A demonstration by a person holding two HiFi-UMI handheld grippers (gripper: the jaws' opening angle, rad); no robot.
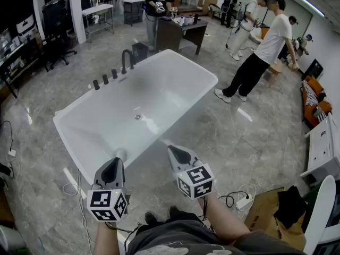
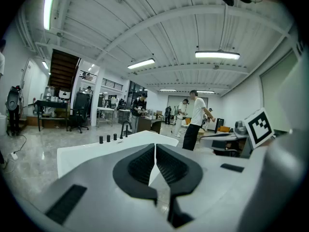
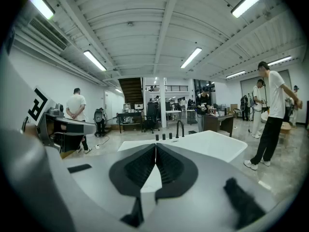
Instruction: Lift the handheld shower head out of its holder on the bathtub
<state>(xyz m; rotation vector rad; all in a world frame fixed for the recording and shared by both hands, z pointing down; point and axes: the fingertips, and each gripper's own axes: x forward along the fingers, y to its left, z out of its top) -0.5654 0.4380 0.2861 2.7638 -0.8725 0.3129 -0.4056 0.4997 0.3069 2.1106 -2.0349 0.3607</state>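
**Jaws closed on nothing, tub fittings well apart**

Pressed pad to pad on the left gripper (image 2: 155, 151) and the right gripper (image 3: 155, 151) alike, with only a thin seam and nothing caught in it.

Only from the head view:
- the whole white bathtub (image 1: 175, 84) with its drain (image 1: 137, 117);
- both grippers side by side near the tub's near edge;
- two bare forearms (image 1: 223, 217) behind them.

Only from the left gripper view:
- the right marker cube (image 2: 259, 127) at the right edge.

Only from the right gripper view:
- the left marker cube (image 3: 37, 105) at the left edge;
- a person in white (image 3: 76, 112) standing back to camera, hands clasped behind.

Common to all three:
- a standing figure in white shirt and dark trousers (image 1: 260, 52) beyond the tub's far right corner.

On the tub's far long rim, toward the left in the head view:
- a curved black spout (image 1: 126, 60);
- three short black stubs (image 1: 105, 79) in a row beside it.

Handheld shower head not to be told apart among those stubs at this size. Across the full basin from both jaw pairs, well apart, touched by neither. In the left gripper view, up and to the left of the seam. In the right gripper view, almost straight above the seam, with the spout a little to the right.
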